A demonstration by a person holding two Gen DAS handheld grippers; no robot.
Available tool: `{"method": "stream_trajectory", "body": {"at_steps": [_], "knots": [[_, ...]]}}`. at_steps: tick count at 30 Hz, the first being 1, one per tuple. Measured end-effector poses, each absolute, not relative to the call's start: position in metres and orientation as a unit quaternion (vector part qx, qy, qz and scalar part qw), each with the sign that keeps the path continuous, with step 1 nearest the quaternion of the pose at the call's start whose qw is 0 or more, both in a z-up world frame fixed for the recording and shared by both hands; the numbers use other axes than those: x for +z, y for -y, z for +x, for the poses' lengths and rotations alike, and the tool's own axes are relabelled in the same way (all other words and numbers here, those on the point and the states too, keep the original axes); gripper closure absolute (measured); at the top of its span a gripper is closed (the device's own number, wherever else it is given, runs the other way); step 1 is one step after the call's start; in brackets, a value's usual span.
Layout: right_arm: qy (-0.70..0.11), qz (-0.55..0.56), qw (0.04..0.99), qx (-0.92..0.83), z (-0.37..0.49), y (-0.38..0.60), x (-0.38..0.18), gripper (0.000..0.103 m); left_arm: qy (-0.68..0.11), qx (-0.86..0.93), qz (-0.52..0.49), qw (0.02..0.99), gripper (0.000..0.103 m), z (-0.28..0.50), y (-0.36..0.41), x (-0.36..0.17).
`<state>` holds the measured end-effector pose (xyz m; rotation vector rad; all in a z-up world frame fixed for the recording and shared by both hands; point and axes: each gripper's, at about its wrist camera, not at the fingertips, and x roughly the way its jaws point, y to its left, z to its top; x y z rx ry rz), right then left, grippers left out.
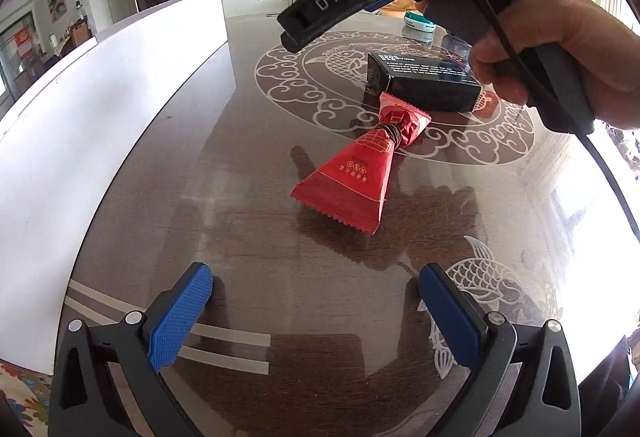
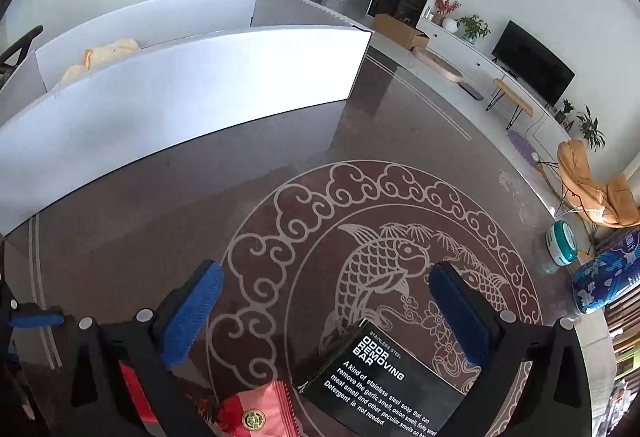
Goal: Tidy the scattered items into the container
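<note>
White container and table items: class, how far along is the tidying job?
Done: something yellowish already lies in the white container. In hand: nothing; the left hand-held gripper is open, and the right hand-held gripper is open above the black box. Left: the box and red packet remain on the table.

Dark glossy table (image 2: 280, 141) w/ white fish medallion. On it: white container (image 2: 192, 89) along one edge, black box (image 1: 424, 85) touching red packet (image 1: 352, 177) at centre, teal tub (image 2: 562, 241) nr opposite edge.

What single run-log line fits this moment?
left: open, idle | right: open over black box | red packet: on table | bin: waiting
</note>
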<state>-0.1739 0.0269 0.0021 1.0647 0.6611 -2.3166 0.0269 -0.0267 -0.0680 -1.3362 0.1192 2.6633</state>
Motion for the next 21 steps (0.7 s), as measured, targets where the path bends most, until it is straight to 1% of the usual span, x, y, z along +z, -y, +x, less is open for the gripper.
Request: {"method": "stream_trajectory", "body": {"at_steps": [2, 5, 11, 18, 21], "knots": [[-0.232, 0.405, 0.239, -0.852, -0.183, -0.021, 0.006, 0.000, -0.039, 0.891, -0.446, 0.079, 0.000, 0.029, 0.030, -0.068], [-0.258, 0.421, 0.194, -0.848, -0.201, -0.028, -0.008, 0.000, -0.041, 0.890, -0.447, 0.082, 0.000, 0.028, 0.030, -0.069], [-0.276, 0.455, 0.161, -0.831, -0.217, -0.064, -0.033, 0.000, -0.049, 0.889, -0.445, 0.097, 0.000, 0.039, 0.025, -0.067], [-0.205, 0.472, 0.132, -0.847, -0.184, -0.147, -0.033, 0.000, -0.054, 0.890, -0.440, 0.107, 0.000, 0.041, 0.024, -0.067], [-0.188, 0.468, 0.110, -0.857, -0.163, -0.181, -0.030, 0.000, -0.056, 0.890, -0.439, 0.111, 0.000, 0.041, 0.022, -0.066]]}}
